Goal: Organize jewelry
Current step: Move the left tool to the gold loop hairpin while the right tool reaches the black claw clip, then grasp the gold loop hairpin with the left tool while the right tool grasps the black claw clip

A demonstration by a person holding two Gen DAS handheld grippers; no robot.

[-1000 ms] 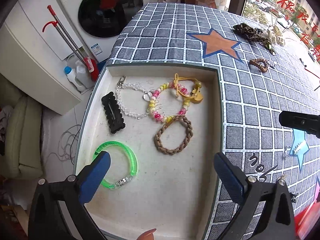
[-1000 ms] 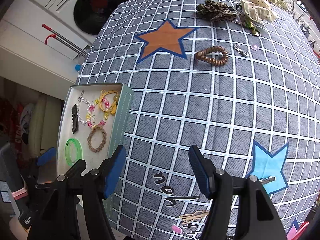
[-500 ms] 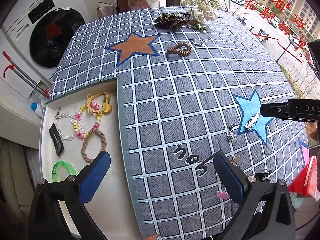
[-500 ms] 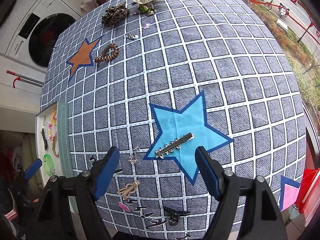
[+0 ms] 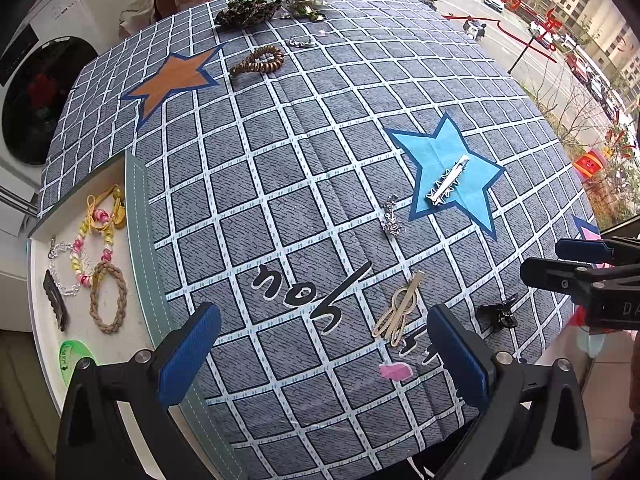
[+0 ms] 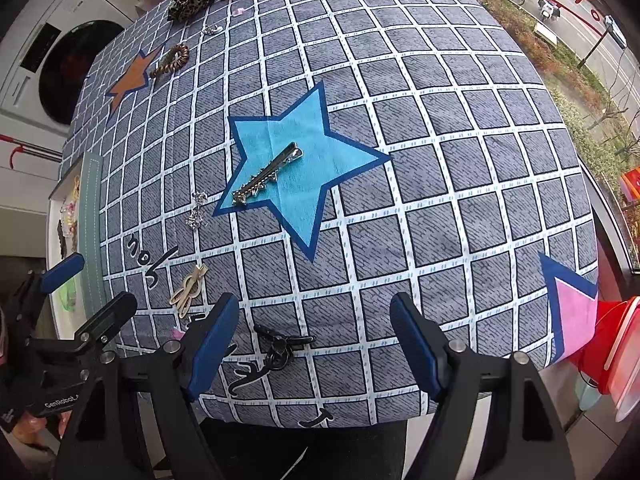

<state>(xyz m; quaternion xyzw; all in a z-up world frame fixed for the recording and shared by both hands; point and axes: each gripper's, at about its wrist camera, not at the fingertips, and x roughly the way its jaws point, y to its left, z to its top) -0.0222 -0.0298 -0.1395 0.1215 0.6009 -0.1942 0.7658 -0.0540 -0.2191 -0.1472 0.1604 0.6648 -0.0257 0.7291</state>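
Moved: both grippers have swung right since a sec ago, off the tray and out over the cloth; L view then sat right above the tray, now tray is at far-left edge.
L gripper (image 5: 320, 354): jaws wide apart, nothing btwn pads; hovers over black lettering on cloth, pointing steeply down.
R gripper (image 6: 314, 344): jaws apart, empty; black claw clip (image 6: 280, 346) lies on cloth below the gap, nearer left pad, not touched.
Tray (image 5: 138, 216): left edge of table; holds braided bracelet (image 5: 108, 298), bead bracelets, black clip, green bangle (image 5: 72, 356).
Silver clip (image 5: 446, 182): lies on blue star (image 5: 444, 160), right-centre, well apart from tray.
Gold clip (image 5: 398, 310): on cloth just beside L gripper's right pad, near edge.
Small silver piece (image 5: 391, 218): just left of blue star.
Far side: brown coil tie (image 5: 260, 60) beside orange star; leopard scrunchie (image 5: 244, 12) and cream bow at far edge.
Pink bit (image 5: 394, 371): near edge, btwn L pads.
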